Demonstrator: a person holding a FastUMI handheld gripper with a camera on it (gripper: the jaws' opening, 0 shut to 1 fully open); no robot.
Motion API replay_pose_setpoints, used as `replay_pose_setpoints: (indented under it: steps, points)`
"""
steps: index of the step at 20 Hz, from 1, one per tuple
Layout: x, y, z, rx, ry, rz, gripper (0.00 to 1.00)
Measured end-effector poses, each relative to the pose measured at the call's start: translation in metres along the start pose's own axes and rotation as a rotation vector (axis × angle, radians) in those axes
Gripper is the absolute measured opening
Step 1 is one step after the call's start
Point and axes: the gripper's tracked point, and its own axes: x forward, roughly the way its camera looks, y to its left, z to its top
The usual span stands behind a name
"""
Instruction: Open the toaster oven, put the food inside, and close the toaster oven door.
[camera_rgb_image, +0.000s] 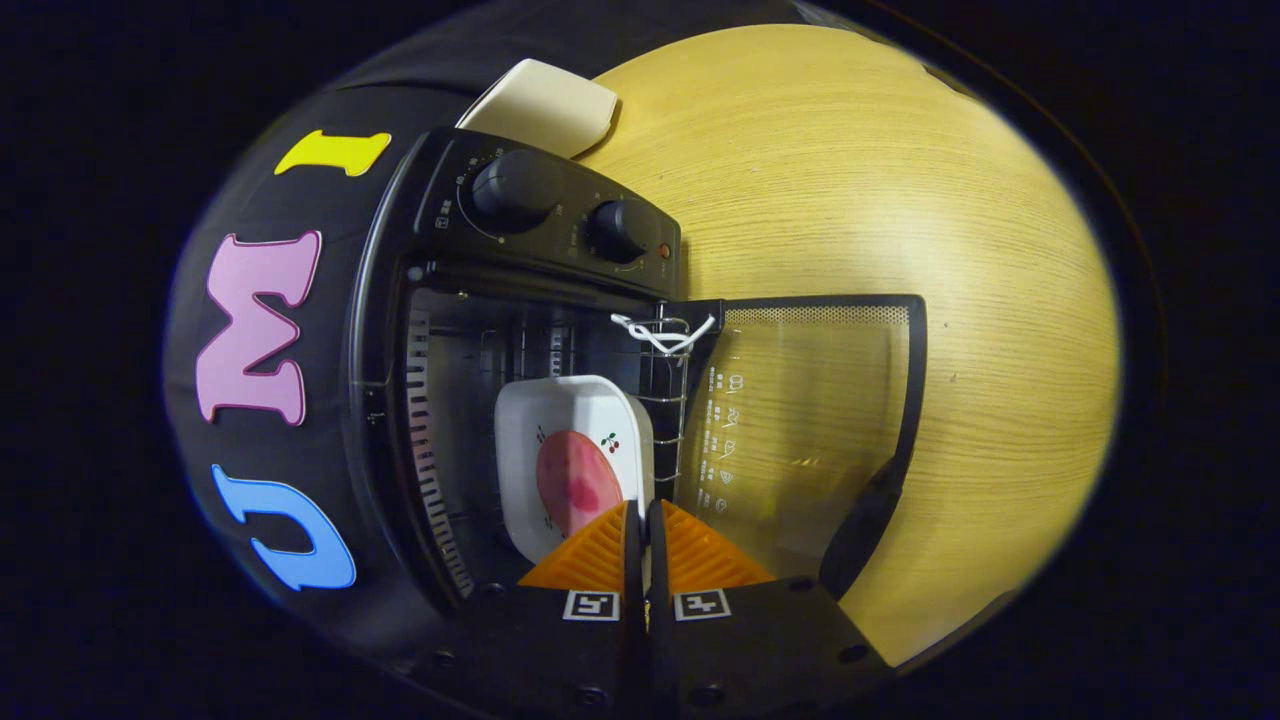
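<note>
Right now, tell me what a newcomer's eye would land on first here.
First, the black toaster oven on the wooden table, its glass door swung fully open. Inside sits a white dish holding a pink slice of food, just ahead of the gripper, whose fingers are pressed nearly together on the dish's near rim. A cream tray lies beyond the oven.

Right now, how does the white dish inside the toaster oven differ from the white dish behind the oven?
The dish in the oven sits on the wire rack, just ahead of the closed gripper fingers; the dish behind the oven lies on the wooden table. The first holds pink food and bears a cherry print; the second looks plain, its contents hidden. Both are white with rounded corners.
</note>
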Motion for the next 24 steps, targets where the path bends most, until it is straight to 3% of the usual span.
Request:
replay_pose_setpoints:
  steps: [7,8,10,11,12,13,14,18,21,24]
  points:
    - [-0.004,0.011,-0.009,0.055,0.051,0.068,0.12]
    - [-0.005,0.013,-0.009,0.062,0.053,0.073,0.18]
    - [-0.011,0.016,-0.014,0.060,0.084,0.086,0.40]
    - [-0.016,0.018,-0.018,0.055,0.110,0.098,0.60]
    - [-0.022,0.019,-0.023,0.041,0.141,0.108,0.68]
    - [-0.034,0.021,-0.028,0.012,0.174,0.120,0.94]
    - [-0.041,0.019,-0.027,-0.041,0.181,0.123,1.00]
    - [-0.070,0.013,-0.014,-0.294,0.181,0.152,0.98]
    - [-0.088,-0.016,-0.007,-0.599,0.194,0.085,0.99]
    - [-0.103,-0.029,-0.004,-0.856,0.191,0.100,0.98]
